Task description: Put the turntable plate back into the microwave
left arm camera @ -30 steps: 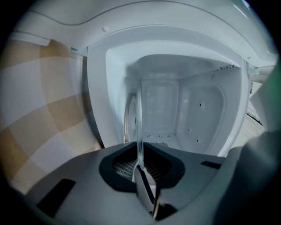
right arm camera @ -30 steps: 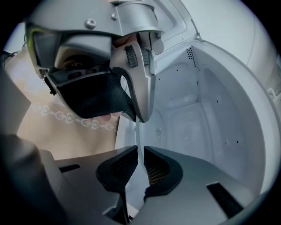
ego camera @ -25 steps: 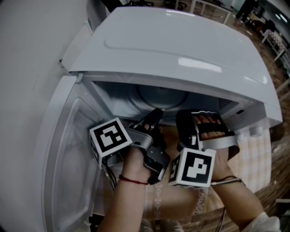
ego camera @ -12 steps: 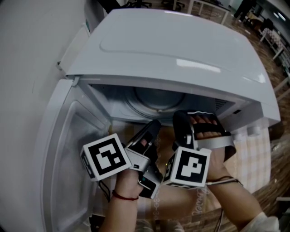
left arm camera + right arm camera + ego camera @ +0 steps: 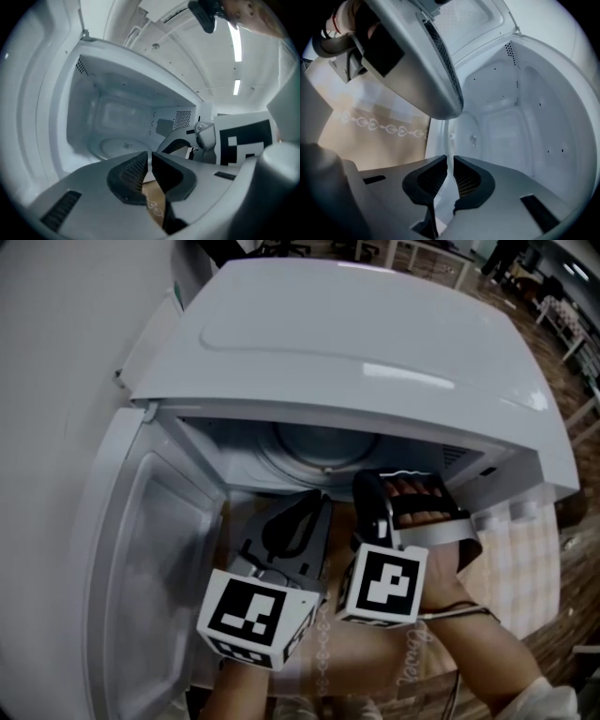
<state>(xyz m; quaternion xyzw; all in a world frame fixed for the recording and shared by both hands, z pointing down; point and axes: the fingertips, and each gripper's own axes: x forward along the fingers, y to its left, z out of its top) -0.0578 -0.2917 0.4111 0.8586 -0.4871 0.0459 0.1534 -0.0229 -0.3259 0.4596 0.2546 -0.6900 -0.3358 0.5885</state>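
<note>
Head view, microwave: I see the white microwave [image 5: 375, 343] with its door [image 5: 141, 568] swung open to the left. A patterned cloth [image 5: 361, 662] lies in front of it.
Head view, plate: The turntable plate [image 5: 323, 448] is inside the cavity, low and toward the back. Its near rim is hidden behind my right tool.
Head view, tools: The left hand-held gripper [image 5: 305, 512] is in front of the cavity mouth and points inward. Just beside it, the right hand-held gripper [image 5: 370, 493] reaches into the cavity.
Left gripper view, jaws: The pads are almost together, with only a thin slit between them. Nothing is in the slit, and I see the patterned cloth through it.
Left gripper view, plate: The round plate [image 5: 117, 147] is low in the cavity. The right tool's marker cube [image 5: 243, 140] is at the right.
Right gripper view, jaws: They are closed on the rim of the plate. The thin clear edge [image 5: 449, 173] runs between the pads.
Right gripper view, seating: I cannot tell if the plate sits on its hub.
</note>
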